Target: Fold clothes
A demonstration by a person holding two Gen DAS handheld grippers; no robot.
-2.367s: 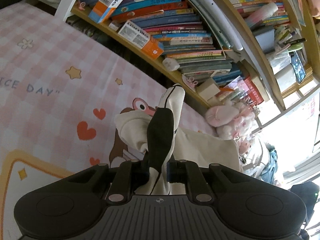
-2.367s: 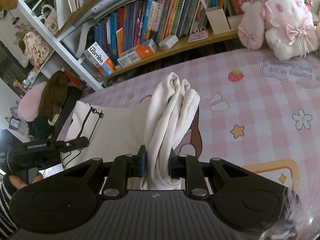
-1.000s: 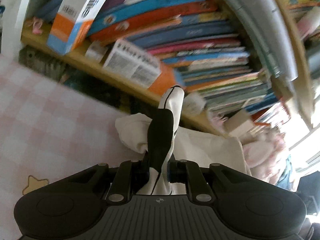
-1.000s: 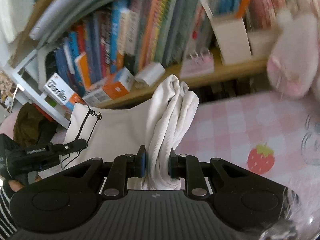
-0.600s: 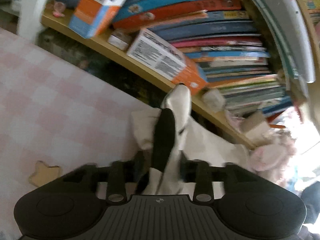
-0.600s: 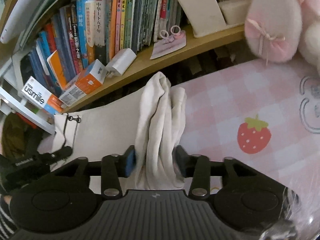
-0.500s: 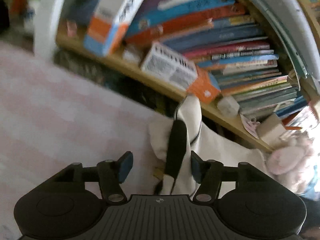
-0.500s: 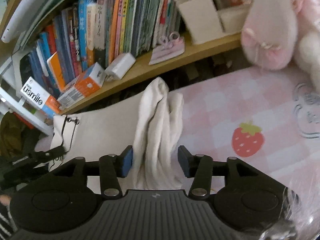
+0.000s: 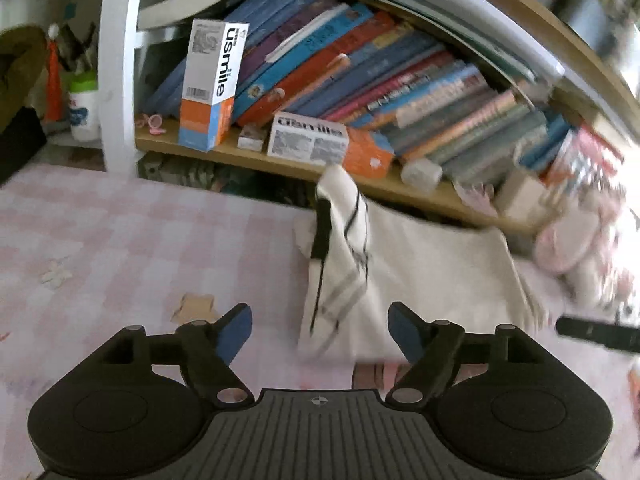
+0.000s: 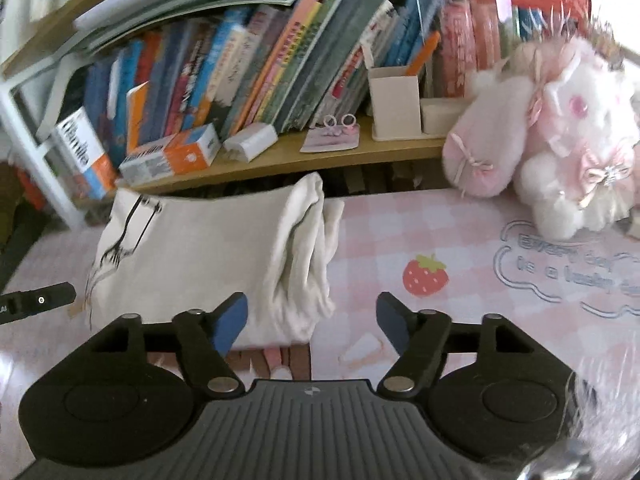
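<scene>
Shirt point(image 10: 200, 256) dropped on mat point(image 10: 400, 240); left gripper point(image 9: 320, 326) and right gripper point(image 10: 312, 314) now spread, empty. Fold laid, looks set.

"usmile" on upright box point(image 9: 212, 84)

Left gripper point(image 9: 319, 332): matte black housing with a ribbed centre panel bearing a small crosshair mark, two round side discs, silver pivot screws, and blue-padded fingers point(image 9: 234, 330). Right gripper point(image 10: 312, 326): identical construction, blue finger pads, silver screws.
</scene>
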